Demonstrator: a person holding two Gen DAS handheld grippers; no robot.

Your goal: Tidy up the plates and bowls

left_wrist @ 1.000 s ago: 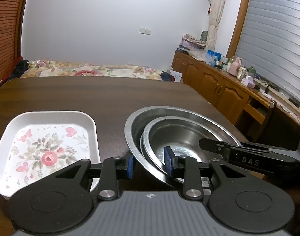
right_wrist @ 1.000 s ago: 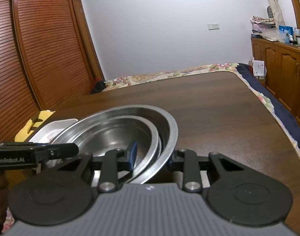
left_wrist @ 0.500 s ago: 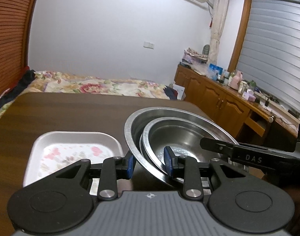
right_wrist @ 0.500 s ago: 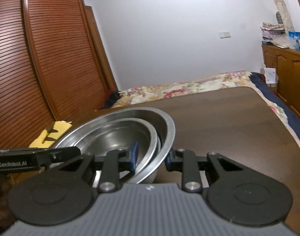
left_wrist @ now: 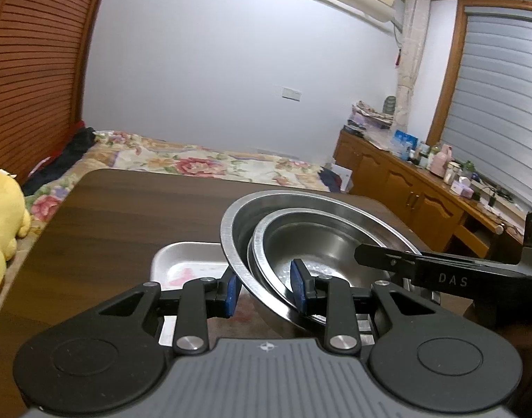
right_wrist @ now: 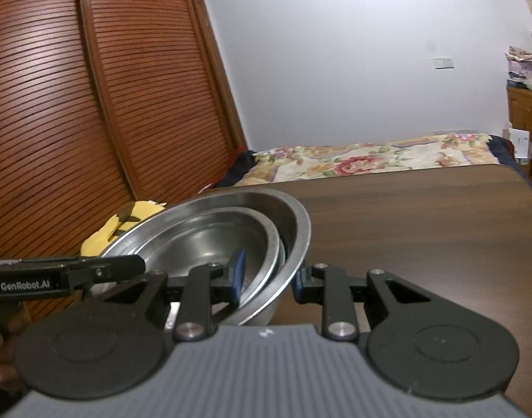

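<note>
two nested steel bowls (left_wrist: pixel 311 240) held above table (left_wrist: pixel 126 216); left gripper (left_wrist: pixel 264 291) and right gripper (right_wrist: pixel 267 275) each clamp rim; floral tray (left_wrist: pixel 185 264) below.

A home bedroom: a floral bed (left_wrist: pixel 203 160) beyond the table (left_wrist: pixel 133 216), louvred wardrobe (right_wrist: pixel 91 104) left, cluttered sideboard (left_wrist: pixel 405 181) right.

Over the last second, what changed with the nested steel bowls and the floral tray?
Both grippers, left and right, lifted the two nested stainless steel bowls up off the dark wooden table. Their grip on opposite rims is unchanged. The white floral tray stayed on the table.
</note>
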